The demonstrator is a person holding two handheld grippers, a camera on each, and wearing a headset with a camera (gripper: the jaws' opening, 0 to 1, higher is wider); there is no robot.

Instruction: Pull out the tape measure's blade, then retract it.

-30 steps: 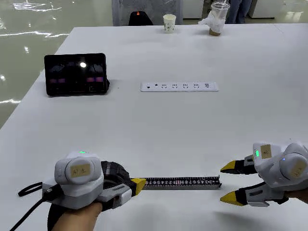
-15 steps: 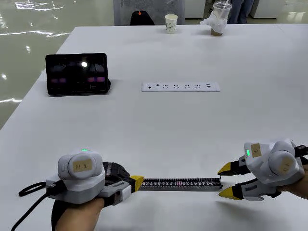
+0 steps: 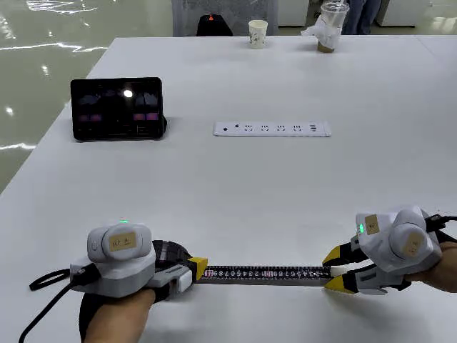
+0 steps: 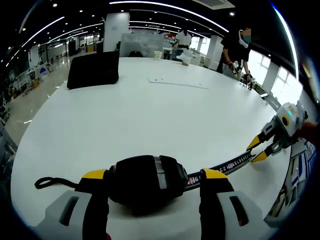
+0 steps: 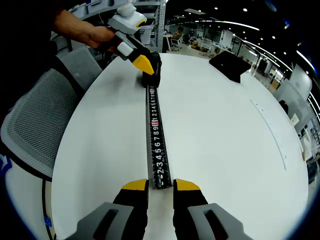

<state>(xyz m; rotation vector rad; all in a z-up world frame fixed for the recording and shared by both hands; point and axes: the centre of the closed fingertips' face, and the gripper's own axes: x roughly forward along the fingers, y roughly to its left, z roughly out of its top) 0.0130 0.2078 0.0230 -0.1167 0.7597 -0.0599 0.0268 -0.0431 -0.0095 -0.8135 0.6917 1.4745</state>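
The black tape measure case (image 3: 168,256) rests on the white table (image 3: 285,193) at the near left, and my left gripper (image 3: 187,273) is shut on it. In the left gripper view the case (image 4: 145,179) sits between the yellow fingertips (image 4: 214,175). Its blade (image 3: 264,273) lies flat on the table, running right to my right gripper (image 3: 334,271). In the right gripper view the blade (image 5: 156,135) ends between the two yellow tips of my right gripper (image 5: 161,186), whose jaws have closed in on the blade's edges. The case (image 5: 151,75) lies at its far end.
A dark tablet (image 3: 118,108) stands at the left and a white power strip (image 3: 271,129) lies mid-table. A paper cup (image 3: 258,33) and a plastic cup (image 3: 330,25) stand at the far edge. A grey mesh chair (image 5: 35,125) is beside the table's near edge.
My right gripper has moved left onto the blade's end and its jaws have narrowed around it. The left gripper still holds the case in place.
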